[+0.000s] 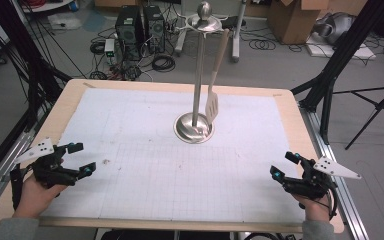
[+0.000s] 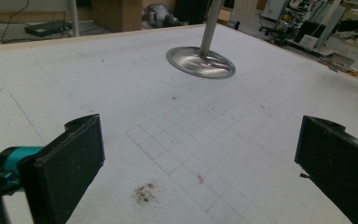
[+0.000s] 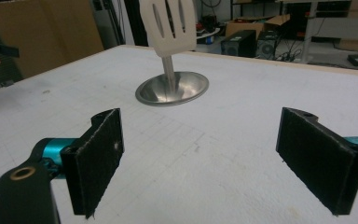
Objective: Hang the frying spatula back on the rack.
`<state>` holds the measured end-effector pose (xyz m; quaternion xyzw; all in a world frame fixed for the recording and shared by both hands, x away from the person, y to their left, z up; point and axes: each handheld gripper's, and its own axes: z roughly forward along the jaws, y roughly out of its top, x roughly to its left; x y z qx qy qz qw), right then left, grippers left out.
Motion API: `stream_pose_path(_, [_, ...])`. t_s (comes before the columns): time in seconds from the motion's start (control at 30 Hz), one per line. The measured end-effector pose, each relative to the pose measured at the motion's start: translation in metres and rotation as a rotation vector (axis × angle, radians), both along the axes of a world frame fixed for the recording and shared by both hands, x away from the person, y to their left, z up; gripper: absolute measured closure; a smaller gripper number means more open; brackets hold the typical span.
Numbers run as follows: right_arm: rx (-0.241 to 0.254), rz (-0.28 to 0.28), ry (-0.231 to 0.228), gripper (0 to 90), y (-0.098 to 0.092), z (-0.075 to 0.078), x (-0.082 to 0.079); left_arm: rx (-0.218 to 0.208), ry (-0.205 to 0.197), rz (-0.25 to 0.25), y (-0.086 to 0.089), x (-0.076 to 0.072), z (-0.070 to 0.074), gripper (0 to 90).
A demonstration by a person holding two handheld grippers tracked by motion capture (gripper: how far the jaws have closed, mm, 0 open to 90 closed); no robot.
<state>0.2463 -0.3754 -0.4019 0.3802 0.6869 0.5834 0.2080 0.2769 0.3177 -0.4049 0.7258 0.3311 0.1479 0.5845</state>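
Your spatula (image 1: 214, 89) hangs from the steel stand (image 1: 196, 125) mid-bench, well apart from both tools. Left tool (image 1: 82, 159) and right tool (image 1: 284, 166) both gape, empty. It looks light, stiff and smooth: grip the handle.

1. The spatula (image 1: 212, 102) is cream-white, and its handle is pale beige.
2. The utensil stand (image 1: 196, 90) is shiny silver metal, with a mirror-bright round base.
3. The surface (image 1: 70, 100) has a light wood rim.
4. The mat (image 1: 145, 170) is white, printed with a faint grey grid and marked by a few dark smudges.
5. The left hand-held gripper (image 1: 82, 159) is black with teal joints and a grey, dotted plate.
6. The right hand-held gripper (image 1: 282, 165) is black with teal joints and a pale grey plate.
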Motion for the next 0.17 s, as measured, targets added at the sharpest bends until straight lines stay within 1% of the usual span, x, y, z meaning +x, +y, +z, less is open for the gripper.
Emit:
stream_pose_path(0.1, [0.009, -0.007, 0.006, 14.4, -0.0032, -0.0021, -0.0008, 0.001, 0.002, 0.000, -0.0005, 0.0000, -0.0003, 1.8])
stream_pose_path(0.17, [0.006, -0.007, 0.003, 14.4, -0.0036, -0.0027, -0.0005, 0.006, 0.003, 0.001, -0.0006, 0.0002, -0.0004, 1.8])
